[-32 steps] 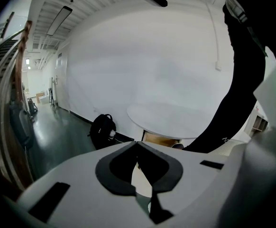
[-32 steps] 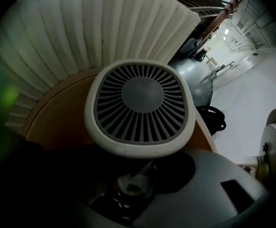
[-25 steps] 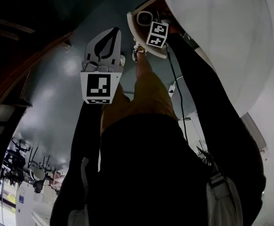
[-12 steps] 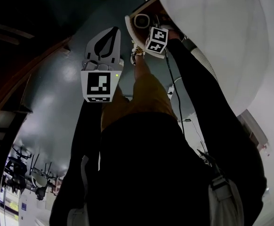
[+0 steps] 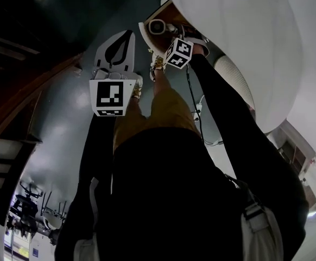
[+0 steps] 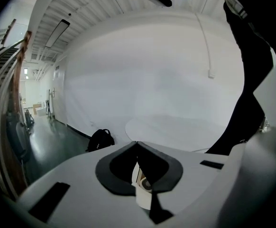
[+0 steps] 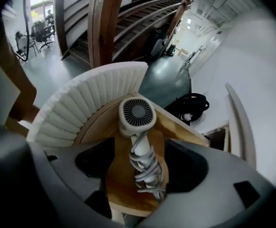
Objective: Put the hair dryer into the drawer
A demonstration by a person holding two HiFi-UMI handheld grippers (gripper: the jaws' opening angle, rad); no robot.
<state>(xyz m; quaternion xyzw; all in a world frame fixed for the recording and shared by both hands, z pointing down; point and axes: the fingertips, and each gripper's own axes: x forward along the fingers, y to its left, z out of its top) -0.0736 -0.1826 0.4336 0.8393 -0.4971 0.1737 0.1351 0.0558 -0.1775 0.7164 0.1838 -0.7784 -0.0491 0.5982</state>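
Hair dryer [image 7: 137,115]: laid in drawer [image 7: 119,177].
Right gripper [image 7: 137,164]: spread above it, nothing gripped.
Left gripper [image 6: 137,145]: pressed together, empty.

The right claw [image 5: 174,39] seems to hide most of the hair dryer [image 5: 157,26].

Glossy dark floor [image 6: 52,137] adjoins a curved white wall [image 6: 152,80], with a wooden staircase [image 7: 128,13] at one side, a black backpack [image 6: 100,139] at the wall base, and a strip light [image 6: 57,32] overhead.
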